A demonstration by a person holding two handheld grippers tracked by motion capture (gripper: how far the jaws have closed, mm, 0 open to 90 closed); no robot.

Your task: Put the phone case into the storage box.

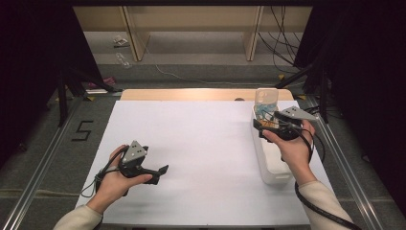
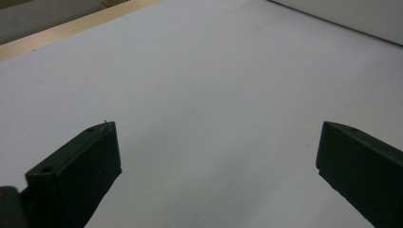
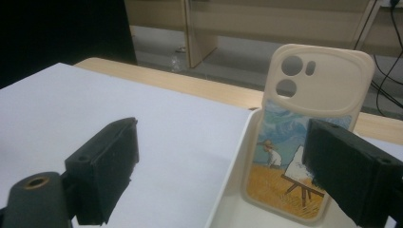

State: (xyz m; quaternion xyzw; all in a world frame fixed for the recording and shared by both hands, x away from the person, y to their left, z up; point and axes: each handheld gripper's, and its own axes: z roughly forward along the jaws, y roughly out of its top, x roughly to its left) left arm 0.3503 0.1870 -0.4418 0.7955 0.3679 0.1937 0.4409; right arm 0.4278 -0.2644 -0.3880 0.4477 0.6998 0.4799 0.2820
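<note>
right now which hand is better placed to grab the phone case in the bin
Right. The right hand-held gripper hovers open at the white bin, facing the phone case. The left hand-held gripper sits across the table.

Wooden shelving (image 1: 191, 28) beyond grey floor (image 1: 201, 72)

Evenly lit from above; white table (image 1: 201, 143) bright, without glare. Dark curtains at both sides of the high view nearly black, detail lost. Soft, faint shadows beneath the left gripper (image 1: 143, 165) and hands. Slight softness and compression blockiness throughout. Left gripper view: cool bluish cast over the sheet, near jaws dark and blurred at the edges. Right gripper view: warmer tone, phone case (image 3: 304, 137) fairly sharp, near jaws and far shelving out of focus.
</note>
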